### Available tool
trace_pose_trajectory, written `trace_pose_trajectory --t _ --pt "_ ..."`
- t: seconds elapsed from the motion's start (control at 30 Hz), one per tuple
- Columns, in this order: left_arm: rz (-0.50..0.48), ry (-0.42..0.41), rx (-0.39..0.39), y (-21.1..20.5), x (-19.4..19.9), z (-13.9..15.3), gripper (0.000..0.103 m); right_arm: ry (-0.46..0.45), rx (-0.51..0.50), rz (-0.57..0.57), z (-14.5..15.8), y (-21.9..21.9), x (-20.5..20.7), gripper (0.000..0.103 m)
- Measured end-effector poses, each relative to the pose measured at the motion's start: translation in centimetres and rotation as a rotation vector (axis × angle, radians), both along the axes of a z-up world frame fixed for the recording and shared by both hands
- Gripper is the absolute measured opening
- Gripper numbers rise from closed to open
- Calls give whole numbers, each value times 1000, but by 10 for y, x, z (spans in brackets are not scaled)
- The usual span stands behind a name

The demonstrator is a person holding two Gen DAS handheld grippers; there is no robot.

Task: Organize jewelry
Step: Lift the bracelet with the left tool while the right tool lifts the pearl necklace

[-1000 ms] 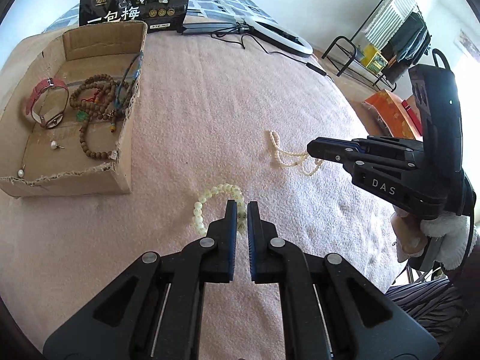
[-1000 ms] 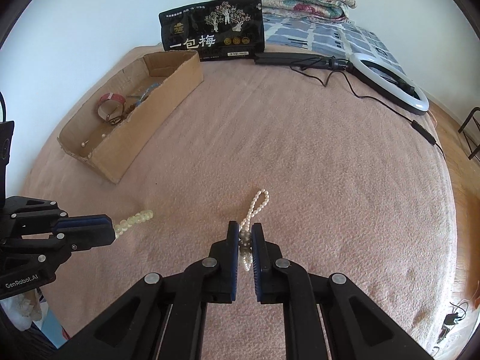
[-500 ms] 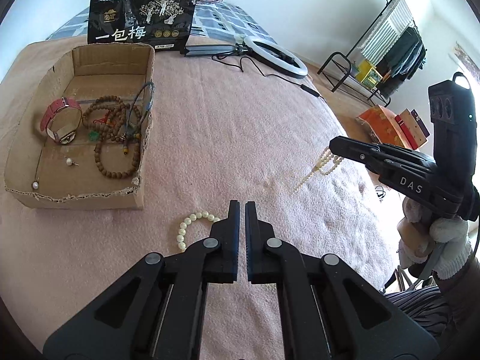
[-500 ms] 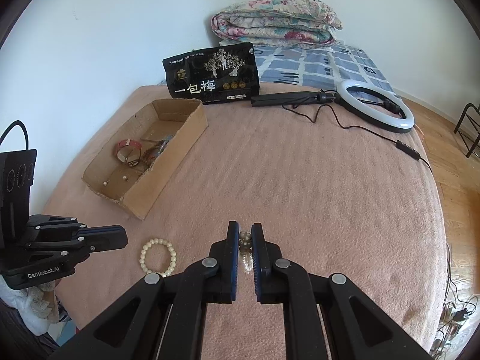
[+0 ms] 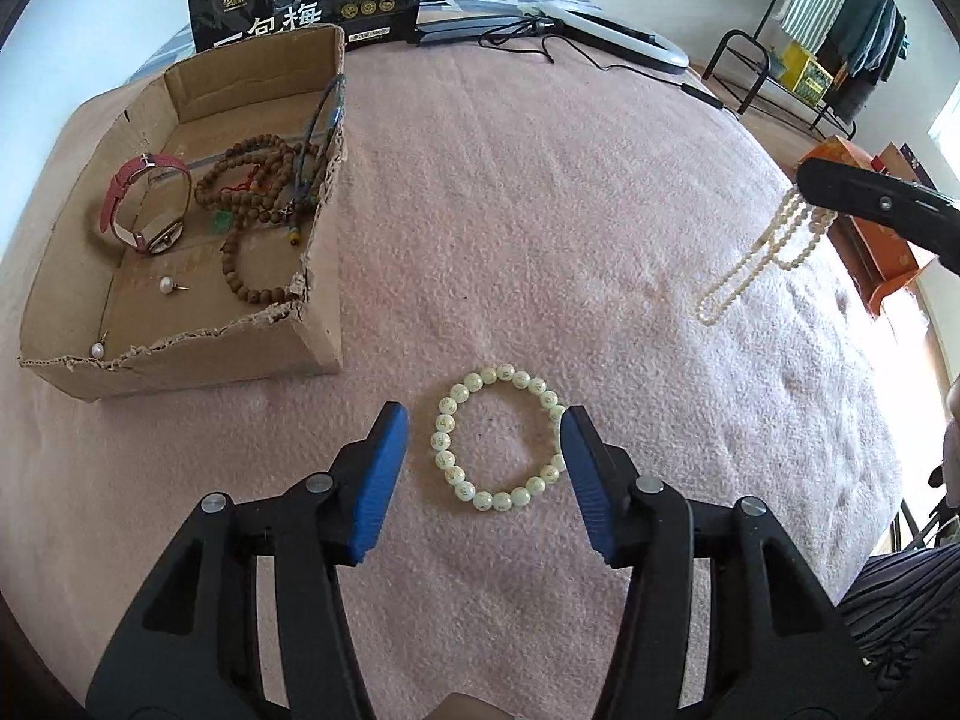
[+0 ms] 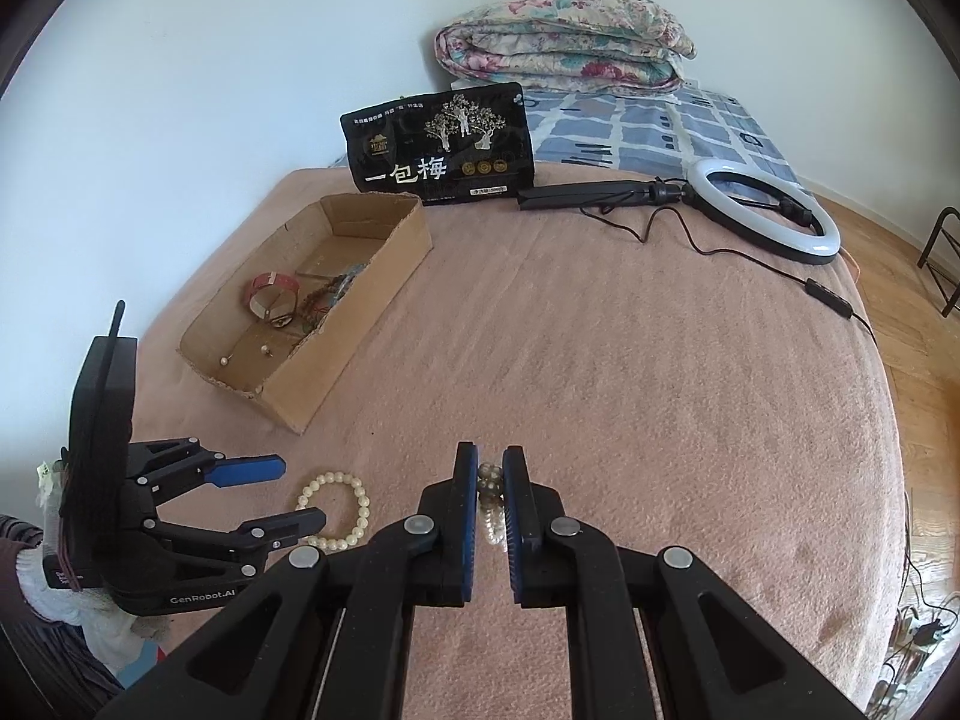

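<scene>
One pale bead bracelet (image 5: 501,438) lies flat on the pink blanket (image 5: 540,210), framed by the left gripper (image 5: 486,450), whose jaws have just been opening and stand spread either side without touching it, apparently readying a pickup. At two o'clock the right gripper (image 6: 491,480), pressed together, pinches one pearl necklace (image 5: 762,258) dangling above the blanket. At ten o'clock one cardboard box (image 5: 288,354) holds a watch (image 5: 144,204) and brown beads (image 5: 258,180), the likely destination.

left claw (image 5: 486,438) jaws just opening, right claw (image 6: 491,480) clamped

A pale green bead bracelet (image 5: 499,438) lies flat in a ring on the pink bed (image 5: 540,192). A white pearl necklace (image 5: 757,257) dangles above the bed, well to its right.
</scene>
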State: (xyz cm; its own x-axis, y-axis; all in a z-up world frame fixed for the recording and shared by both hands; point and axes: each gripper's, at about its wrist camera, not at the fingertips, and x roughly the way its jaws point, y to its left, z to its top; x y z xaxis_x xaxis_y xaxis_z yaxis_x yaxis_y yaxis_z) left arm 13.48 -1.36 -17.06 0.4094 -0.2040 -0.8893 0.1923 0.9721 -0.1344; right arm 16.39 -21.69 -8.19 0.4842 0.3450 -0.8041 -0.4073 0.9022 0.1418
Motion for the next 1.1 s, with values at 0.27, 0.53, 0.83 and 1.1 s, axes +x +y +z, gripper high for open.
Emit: trace_pose_trajectory --t 0.27,0.53,0.83,1.1 --pt "54 9 59 0 7 -27 54 -8 -18 12 -1 4 -1 6" --pt "50 -55 68 -5 3 -34 25 -6 -18 -1 -3 0 0 6" --pt "45 -41 -5 0 0 -20 5 -22 -19 -13 3 -1 -2 6" --pt "22 -111 -59 0 -13 24 5 -37 5 -16 14 0 -8 6"
